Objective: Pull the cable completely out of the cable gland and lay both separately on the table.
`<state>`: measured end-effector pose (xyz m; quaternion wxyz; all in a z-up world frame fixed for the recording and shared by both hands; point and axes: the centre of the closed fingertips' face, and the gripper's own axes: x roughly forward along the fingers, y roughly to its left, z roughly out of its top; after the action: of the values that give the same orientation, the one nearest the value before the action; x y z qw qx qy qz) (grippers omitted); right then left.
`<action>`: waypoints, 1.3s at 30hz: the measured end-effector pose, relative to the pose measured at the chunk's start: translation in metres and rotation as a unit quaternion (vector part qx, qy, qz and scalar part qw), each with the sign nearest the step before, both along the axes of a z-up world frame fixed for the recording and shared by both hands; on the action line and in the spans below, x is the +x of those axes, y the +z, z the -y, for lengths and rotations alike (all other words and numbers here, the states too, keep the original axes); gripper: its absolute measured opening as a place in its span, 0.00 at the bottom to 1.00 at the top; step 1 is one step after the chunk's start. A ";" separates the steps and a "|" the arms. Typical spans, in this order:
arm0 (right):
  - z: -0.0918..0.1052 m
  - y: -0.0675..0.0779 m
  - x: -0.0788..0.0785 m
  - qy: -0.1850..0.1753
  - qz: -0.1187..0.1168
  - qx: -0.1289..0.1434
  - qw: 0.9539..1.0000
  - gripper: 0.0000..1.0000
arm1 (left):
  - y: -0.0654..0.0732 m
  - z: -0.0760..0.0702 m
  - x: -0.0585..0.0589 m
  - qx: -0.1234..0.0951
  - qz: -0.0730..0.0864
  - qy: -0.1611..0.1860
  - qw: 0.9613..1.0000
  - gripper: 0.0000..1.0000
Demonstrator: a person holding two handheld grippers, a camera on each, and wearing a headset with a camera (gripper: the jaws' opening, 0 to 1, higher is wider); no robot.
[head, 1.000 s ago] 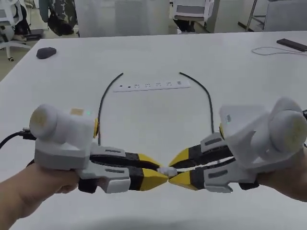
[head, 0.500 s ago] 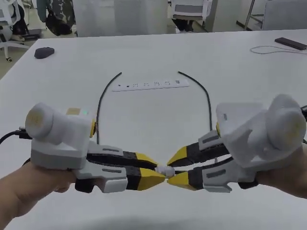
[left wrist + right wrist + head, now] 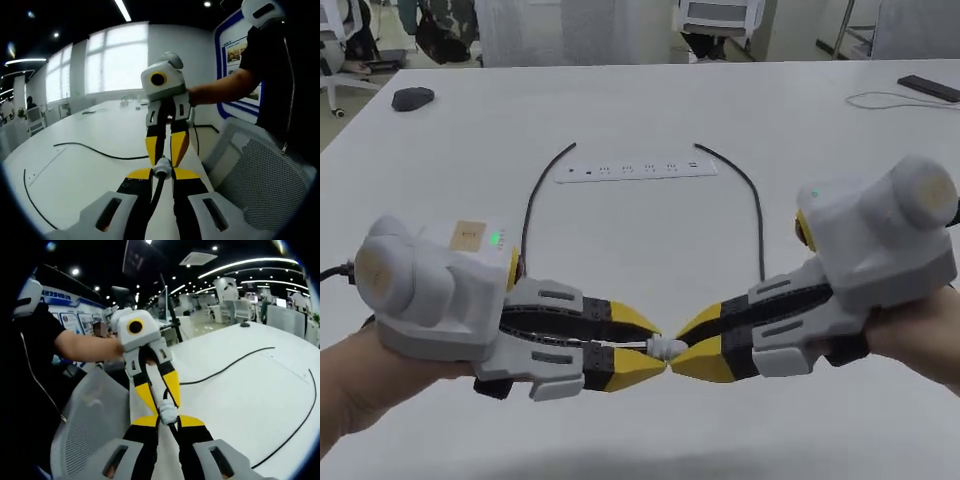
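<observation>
Above table (image 3: 640,110) — small white cable gland (image 3: 667,349), left claw (image 3: 656,348), right claw (image 3: 680,350), each clamped on it

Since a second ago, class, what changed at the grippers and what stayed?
The right gripper narrowed its jaws onto the small white plastic cable gland and tilted up. The left gripper kept its grip at the other end; the black cable stays threaded.

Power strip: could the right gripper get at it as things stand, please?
Likely not yet: the way to the power strip looks free, but the right gripper is shut on the cable gland.
</observation>
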<state>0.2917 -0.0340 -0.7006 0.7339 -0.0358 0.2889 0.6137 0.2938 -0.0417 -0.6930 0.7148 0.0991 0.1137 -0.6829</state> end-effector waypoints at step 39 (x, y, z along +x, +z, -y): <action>0.008 -0.026 0.010 0.052 0.233 -0.172 0.956 0.00 | -0.017 -0.004 0.006 0.029 -0.097 0.063 0.993 0.15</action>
<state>0.3017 -0.0418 -0.7270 0.7303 -0.3191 0.2087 0.5668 0.3002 -0.0380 -0.7096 0.7386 0.0455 0.2082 -0.6396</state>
